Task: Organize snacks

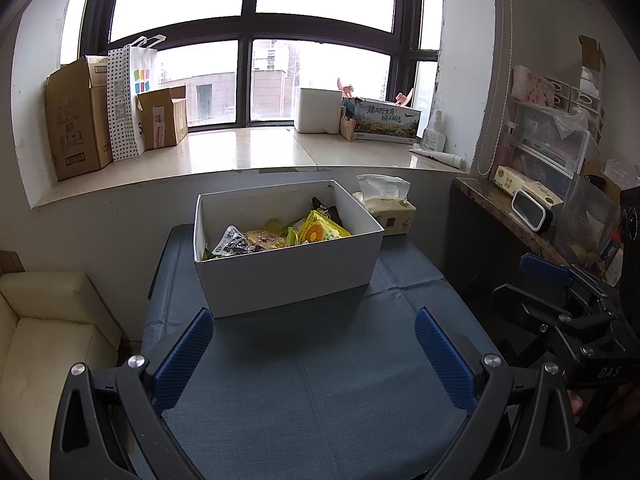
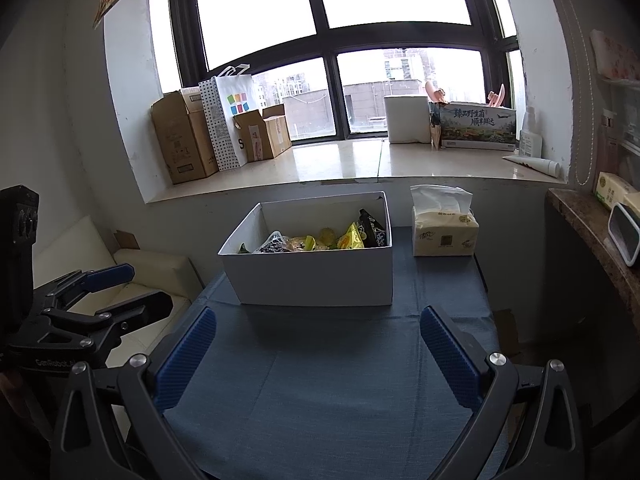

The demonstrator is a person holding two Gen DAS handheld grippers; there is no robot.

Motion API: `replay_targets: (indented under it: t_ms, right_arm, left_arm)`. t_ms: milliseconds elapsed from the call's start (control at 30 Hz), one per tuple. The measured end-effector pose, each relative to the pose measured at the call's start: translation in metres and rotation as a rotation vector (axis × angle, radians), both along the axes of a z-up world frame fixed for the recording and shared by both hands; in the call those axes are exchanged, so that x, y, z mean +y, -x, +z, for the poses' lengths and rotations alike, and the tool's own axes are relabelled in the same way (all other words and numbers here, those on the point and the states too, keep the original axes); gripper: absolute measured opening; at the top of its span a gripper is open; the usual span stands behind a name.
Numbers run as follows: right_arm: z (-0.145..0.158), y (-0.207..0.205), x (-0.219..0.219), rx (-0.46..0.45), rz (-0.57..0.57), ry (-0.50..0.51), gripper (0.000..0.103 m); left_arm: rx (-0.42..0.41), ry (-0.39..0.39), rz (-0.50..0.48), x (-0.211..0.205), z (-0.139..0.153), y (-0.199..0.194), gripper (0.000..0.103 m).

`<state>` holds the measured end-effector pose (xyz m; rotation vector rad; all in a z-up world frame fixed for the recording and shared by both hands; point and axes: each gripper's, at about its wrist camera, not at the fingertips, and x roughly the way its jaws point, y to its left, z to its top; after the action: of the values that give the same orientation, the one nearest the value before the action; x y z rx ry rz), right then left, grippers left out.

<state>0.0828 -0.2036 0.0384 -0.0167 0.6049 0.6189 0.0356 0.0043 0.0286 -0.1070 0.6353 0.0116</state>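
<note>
A white open box stands on the blue-clothed table, also in the right wrist view. It holds several snack packets, among them a yellow packet, a clear-and-black packet and a dark packet. My left gripper is open and empty, held over the cloth in front of the box. My right gripper is open and empty too, also short of the box. Each gripper shows at the side of the other's view, the right gripper and the left gripper.
A tissue pack stands on the table right of the box. A cream sofa is left of the table. A stone counter with small items is on the right. Cardboard boxes and a printed carton line the windowsill.
</note>
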Motion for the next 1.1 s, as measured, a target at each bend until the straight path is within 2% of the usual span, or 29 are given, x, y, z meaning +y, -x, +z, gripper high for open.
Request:
replay_targets:
  t_ms: [1100]
  right_arm:
    - [-0.0006,0.0023,0.0024,-0.005,0.001,0.017,0.103]
  left_arm:
    - [0.013,0.012,-0.009,-0.0002,-0.0061,-0.0013,0.103]
